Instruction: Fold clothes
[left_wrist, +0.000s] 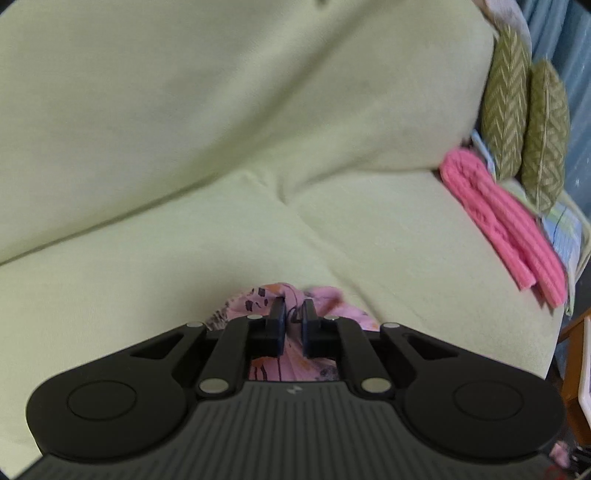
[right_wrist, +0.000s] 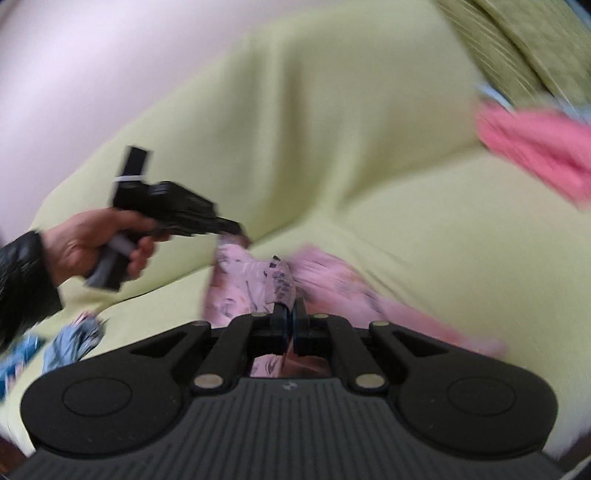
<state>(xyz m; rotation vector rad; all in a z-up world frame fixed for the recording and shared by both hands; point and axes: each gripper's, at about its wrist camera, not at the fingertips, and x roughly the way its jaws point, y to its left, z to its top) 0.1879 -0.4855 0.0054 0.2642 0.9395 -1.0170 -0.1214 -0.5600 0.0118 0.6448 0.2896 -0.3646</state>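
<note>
A pink patterned garment (right_wrist: 247, 280) hangs bunched over the light green sofa seat (left_wrist: 129, 280), held at two places. My left gripper (left_wrist: 293, 308) is shut on a fold of the pink patterned garment (left_wrist: 332, 295), with cloth pinched between its pads. In the right wrist view that same left gripper (right_wrist: 236, 229) is held in a hand at the left, gripping the garment's upper edge. My right gripper (right_wrist: 291, 310) is shut on another part of the cloth, which drapes off to the right. This view is blurred by motion.
A folded pink knit (left_wrist: 506, 225) lies on the sofa's right end, on a light blue checked cloth (left_wrist: 565, 229), beside two green zigzag cushions (left_wrist: 524, 122). Blue patterned clothes (right_wrist: 70, 343) lie at the seat's left. A wooden edge (left_wrist: 576, 369) stands right of the sofa.
</note>
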